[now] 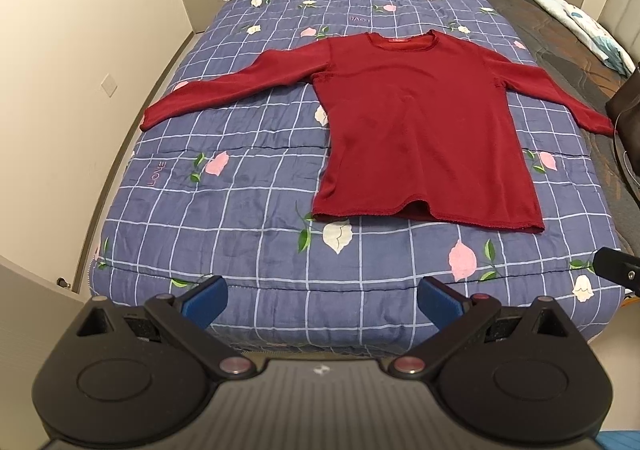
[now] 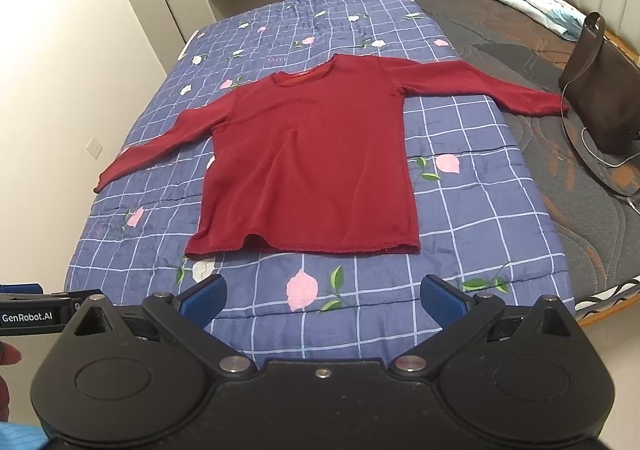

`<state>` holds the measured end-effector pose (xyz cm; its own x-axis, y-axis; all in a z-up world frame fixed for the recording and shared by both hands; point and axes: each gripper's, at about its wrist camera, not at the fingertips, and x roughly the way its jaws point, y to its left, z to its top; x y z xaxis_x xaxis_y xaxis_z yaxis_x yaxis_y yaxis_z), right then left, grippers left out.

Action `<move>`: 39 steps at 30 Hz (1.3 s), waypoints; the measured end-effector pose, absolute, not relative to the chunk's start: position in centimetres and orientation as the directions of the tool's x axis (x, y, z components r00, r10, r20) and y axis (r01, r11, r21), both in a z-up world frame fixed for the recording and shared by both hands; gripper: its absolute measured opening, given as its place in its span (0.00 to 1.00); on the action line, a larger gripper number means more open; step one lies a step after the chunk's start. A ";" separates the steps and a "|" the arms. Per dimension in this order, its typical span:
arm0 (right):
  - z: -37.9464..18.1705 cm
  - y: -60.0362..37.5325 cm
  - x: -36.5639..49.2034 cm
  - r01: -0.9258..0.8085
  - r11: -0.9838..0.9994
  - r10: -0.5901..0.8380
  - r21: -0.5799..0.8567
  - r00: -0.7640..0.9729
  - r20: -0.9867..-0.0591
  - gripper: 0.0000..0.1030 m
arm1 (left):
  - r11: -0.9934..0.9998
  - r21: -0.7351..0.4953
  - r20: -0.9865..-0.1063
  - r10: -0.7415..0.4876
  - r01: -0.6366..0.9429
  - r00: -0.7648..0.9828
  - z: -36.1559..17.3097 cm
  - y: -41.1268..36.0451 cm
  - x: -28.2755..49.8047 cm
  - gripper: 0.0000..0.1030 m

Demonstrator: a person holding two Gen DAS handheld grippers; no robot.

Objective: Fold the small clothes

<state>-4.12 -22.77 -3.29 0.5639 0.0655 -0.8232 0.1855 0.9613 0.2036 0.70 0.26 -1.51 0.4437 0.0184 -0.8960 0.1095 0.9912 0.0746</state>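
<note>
A dark red long-sleeved knit top (image 1: 424,129) lies flat in the middle of the blue checked floral quilt (image 1: 240,209), sleeves spread toward both side edges, hem nearest the foot edge. "LOVE" is stitched on the quilt. The left gripper (image 1: 322,300) hovers wide open, empty; the right gripper (image 2: 324,300) likewise. "GenRobot.AI" reads on a black tool label (image 2: 30,317).
</note>
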 end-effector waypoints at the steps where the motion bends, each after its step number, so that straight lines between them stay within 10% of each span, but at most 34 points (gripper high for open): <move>1: -3.3 -22.8 -4.1 0.186 0.961 0.065 0.204 0.563 -0.824 1.00 | 0.991 0.074 -0.896 0.018 0.110 0.444 -1.5 0.3 0.7 1.00; 39: -3.4 -23.0 -4.3 0.189 0.961 0.063 0.203 0.562 -0.824 1.00 | 0.990 0.083 -0.894 0.023 0.115 0.447 -1.5 0.4 0.3 1.00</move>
<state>-4.26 -22.98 -3.43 0.5624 0.0634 -0.8245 0.1892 0.9607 0.2029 0.25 0.40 -1.55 0.4474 0.0229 -0.8941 0.1150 0.9899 0.0828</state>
